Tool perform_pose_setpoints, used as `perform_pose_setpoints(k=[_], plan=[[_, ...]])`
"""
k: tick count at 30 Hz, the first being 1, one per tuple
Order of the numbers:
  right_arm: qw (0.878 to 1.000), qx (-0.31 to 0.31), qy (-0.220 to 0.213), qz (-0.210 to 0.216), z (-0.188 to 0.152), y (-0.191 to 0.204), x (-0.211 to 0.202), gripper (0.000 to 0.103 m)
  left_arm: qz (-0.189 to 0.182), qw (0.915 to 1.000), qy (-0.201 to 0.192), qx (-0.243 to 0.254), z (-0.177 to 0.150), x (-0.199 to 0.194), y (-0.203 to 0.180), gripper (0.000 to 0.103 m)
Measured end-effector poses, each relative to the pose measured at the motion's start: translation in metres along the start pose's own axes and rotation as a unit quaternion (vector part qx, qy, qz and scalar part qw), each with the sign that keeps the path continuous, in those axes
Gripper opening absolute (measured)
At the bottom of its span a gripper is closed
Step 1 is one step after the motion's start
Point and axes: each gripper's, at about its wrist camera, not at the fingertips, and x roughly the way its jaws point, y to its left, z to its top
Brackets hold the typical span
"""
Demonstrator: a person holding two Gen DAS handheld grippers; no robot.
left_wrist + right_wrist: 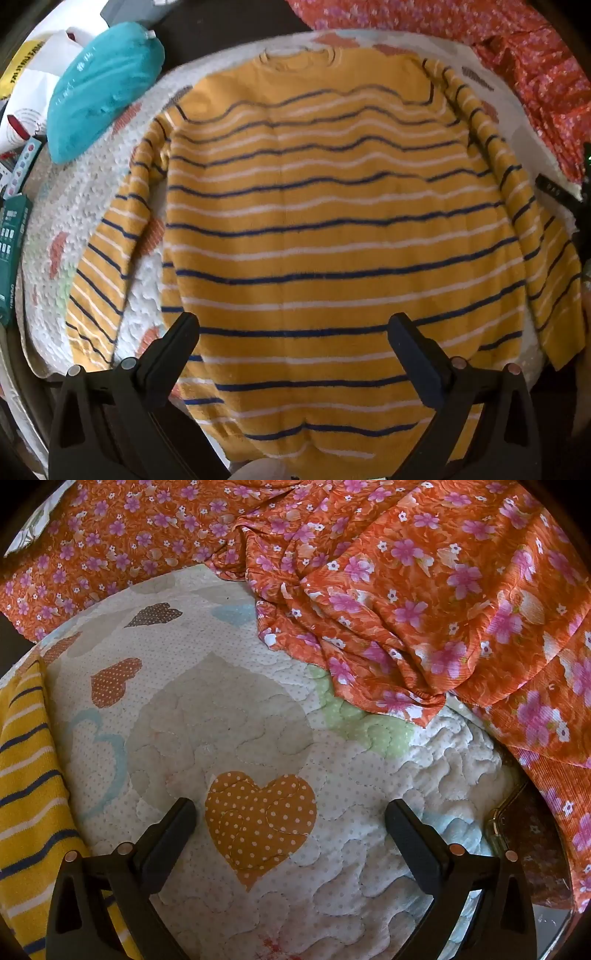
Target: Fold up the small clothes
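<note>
The striped sweater (332, 229) is lying flat, filling frame centre. The left gripper (293, 332) and right gripper (290, 816) are hovering agape, empty. Risk: 1 jaw snagging the quilt (229, 716) underneath, dragging both.

A mustard-yellow knit sweater (332, 229) with thin navy and white horizontal stripes lies spread flat and unfolded, filling the centre of the left wrist frame; its round neckline sits at the upper centre, its hem at the bottom edge, the stripes rippling slightly across the body. Both long sleeves hang down alongside the body, one slanting to the lower left, the other running down the right edge; in the right wrist frame a strip of the sweater (33, 775) shows along the left edge, down to the lower left.
</note>
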Motion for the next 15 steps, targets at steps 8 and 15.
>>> perform_pose_setpoints(k=[8,15], plan=[[1.0,0.0,0.0,0.001,0.0,0.0,0.0,0.103,-0.009,0.998,0.062,0.0,-0.01,0.038,0.001,0.102],[1.0,0.0,0.0,0.001,0.0,0.0,0.0,0.103,-0.011,0.9977,0.066,0.003,-0.012,0.048,0.002,0.103]])
